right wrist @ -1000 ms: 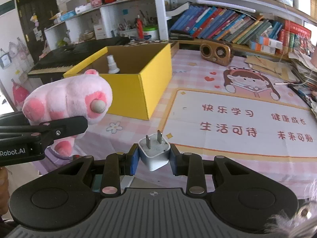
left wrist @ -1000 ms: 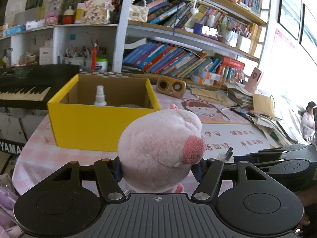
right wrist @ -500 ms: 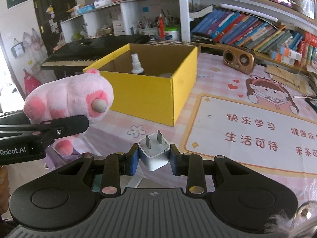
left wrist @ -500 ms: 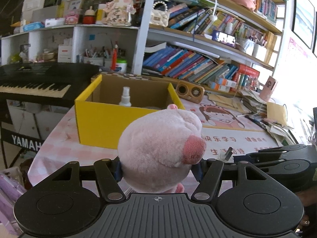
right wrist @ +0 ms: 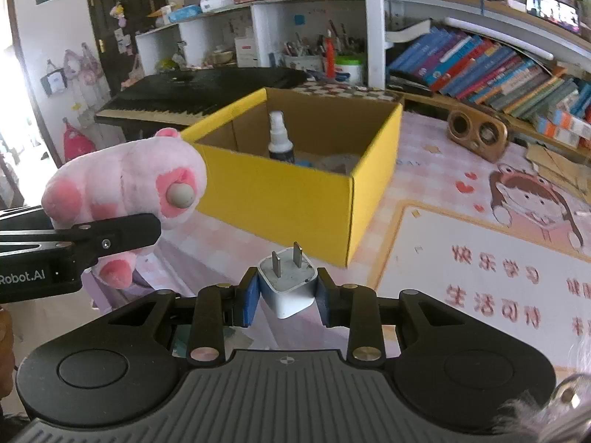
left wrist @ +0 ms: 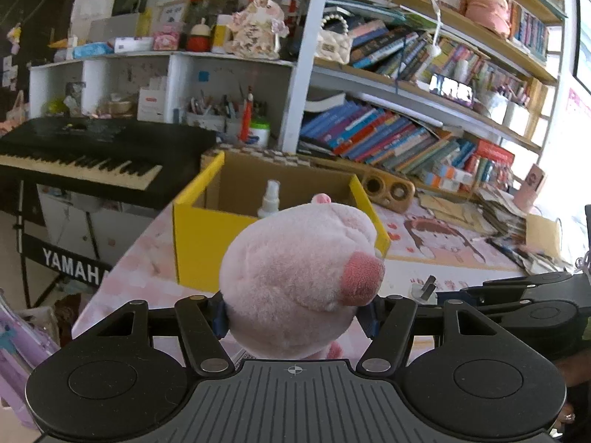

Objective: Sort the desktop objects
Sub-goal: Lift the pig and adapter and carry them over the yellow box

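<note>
Before the yellow box (right wrist: 295,199), left jaws clamp a pink plush (left wrist: 295,284), right jaws a white charger (right wrist: 288,280).

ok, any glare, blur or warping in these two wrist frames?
Left wrist: window glare blows out the right edge, plush toy sharp, shelves bowed by the fisheye. Right wrist: white charger crisp, mat lettering smeared at the right, door side washed out.

A: What does the left hand-held gripper (left wrist: 295,313) look like?
B: Matte black: two round discs at 4 and 8 o'clock, a ribbed grey centre plate with a crosshair mark, silver rivets, blue pads (left wrist: 220,317).
A: And the right hand-held gripper (right wrist: 287,295)?
B: Identical; white "Robot.AI" lettering shows on the left one's side.
</note>
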A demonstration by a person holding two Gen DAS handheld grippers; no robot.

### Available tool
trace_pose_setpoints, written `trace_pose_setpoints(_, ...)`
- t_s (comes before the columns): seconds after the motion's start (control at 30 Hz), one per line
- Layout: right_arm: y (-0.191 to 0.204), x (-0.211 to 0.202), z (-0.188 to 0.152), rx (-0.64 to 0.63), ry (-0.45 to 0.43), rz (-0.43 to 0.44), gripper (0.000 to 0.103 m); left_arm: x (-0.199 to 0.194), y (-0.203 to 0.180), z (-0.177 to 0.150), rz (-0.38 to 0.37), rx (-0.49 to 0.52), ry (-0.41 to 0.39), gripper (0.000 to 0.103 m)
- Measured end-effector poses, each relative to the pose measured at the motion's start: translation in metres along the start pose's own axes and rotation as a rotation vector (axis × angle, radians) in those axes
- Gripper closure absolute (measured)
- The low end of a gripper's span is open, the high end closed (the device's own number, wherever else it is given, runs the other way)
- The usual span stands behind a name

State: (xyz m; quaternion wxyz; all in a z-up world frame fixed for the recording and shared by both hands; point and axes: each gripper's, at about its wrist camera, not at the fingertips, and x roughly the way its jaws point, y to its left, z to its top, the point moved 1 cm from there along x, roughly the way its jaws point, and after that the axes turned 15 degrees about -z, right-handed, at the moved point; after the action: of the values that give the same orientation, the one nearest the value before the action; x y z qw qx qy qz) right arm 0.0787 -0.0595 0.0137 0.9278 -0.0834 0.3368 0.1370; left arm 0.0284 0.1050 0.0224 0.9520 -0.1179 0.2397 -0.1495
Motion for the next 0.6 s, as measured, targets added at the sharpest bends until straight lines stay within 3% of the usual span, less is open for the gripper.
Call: trace_pose_setpoints(0.6,-0.023,0.051,0.077,-0.036,-0.102,0.056,0.074,0.063,0.022,0.063,0.078,0.033,-0.088,0.038)
